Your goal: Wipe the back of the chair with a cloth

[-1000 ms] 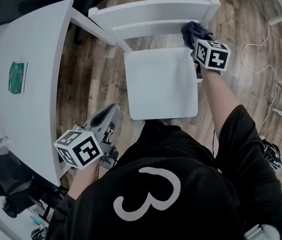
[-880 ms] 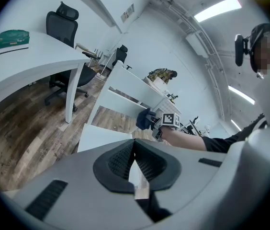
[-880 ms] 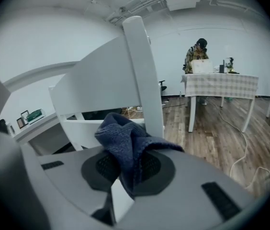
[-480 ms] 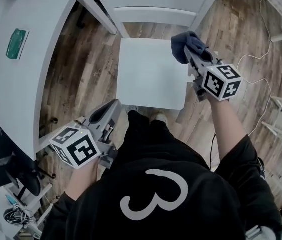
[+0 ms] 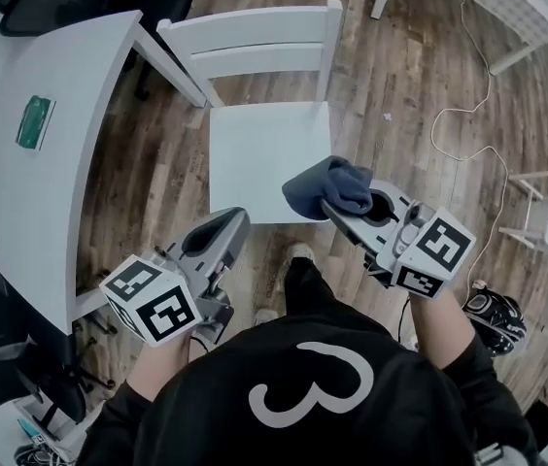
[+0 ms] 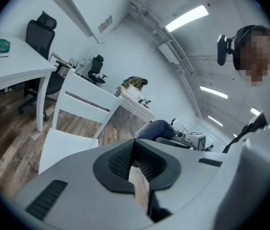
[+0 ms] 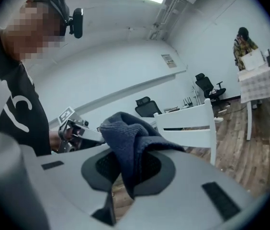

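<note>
1. Currently the right gripper [image 5: 344, 210] is clamping the cloth [image 5: 325, 187] over the seat's [image 5: 255, 153] front right corner, off the backrest [image 5: 250, 25].
2. The left gripper [image 5: 218, 233] is hanging closed, empty.
3. Pressing flat along each slat [image 5: 255, 58] (probably) is working best.

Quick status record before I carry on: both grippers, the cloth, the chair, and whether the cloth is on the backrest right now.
chair: white, upright, beside the white table
backrest: on the chair's far side from the person
right gripper: jaws shut on the cloth
cloth: dark blue, bunched, held by the chair's front right corner
left gripper: jaws together, nothing between them, front-left of the chair
cloth on backrest: no, clearly apart from it
</note>
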`<state>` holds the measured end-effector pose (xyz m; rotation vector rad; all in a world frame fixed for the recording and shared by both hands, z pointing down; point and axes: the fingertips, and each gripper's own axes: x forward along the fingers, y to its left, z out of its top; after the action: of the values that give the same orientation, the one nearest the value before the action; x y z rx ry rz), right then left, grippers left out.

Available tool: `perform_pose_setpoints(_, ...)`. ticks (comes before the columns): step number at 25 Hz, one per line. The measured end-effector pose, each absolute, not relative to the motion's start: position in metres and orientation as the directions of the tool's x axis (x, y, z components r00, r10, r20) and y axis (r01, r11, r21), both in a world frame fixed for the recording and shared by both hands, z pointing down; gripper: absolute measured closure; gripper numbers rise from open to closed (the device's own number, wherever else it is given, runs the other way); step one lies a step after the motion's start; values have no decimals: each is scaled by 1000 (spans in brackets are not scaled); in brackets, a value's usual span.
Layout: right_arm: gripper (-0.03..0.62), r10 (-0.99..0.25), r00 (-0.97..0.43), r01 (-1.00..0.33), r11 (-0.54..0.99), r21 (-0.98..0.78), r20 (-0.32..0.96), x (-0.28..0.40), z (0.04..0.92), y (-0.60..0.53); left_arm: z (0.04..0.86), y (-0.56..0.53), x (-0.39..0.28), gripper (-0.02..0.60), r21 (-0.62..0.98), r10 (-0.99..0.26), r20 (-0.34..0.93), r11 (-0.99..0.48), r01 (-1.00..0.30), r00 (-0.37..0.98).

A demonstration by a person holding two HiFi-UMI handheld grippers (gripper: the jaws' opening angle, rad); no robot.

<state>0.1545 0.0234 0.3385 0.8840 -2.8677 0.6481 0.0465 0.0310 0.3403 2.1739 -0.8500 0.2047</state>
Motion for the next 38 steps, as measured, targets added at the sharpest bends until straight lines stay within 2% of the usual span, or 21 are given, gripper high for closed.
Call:
perform_pose_setpoints(7, 542, -609, -778, -623, 711, -326, 157, 132, 302, 113, 289, 109, 37, 568, 549, -446, 307, -639, -539, 841)
perform_pose_setpoints(13, 542, -671, -737, -657, 686, -313, 78, 97, 252, 189, 237, 182, -12, 568, 465, -480, 220, -714, -524, 849)
perform_pose_setpoints(24, 543, -701, -713, -647, 676, -352, -36, 33, 187, 291, 191, 286, -88, 568, 434, -513, 88, -752, -496, 854)
perform_pose_setpoints(38, 545, -702, -709, -640, 679, -360, -66, 19, 179, 334, 178, 325, -102, 568, 423, -517, 44, -766, -485, 855)
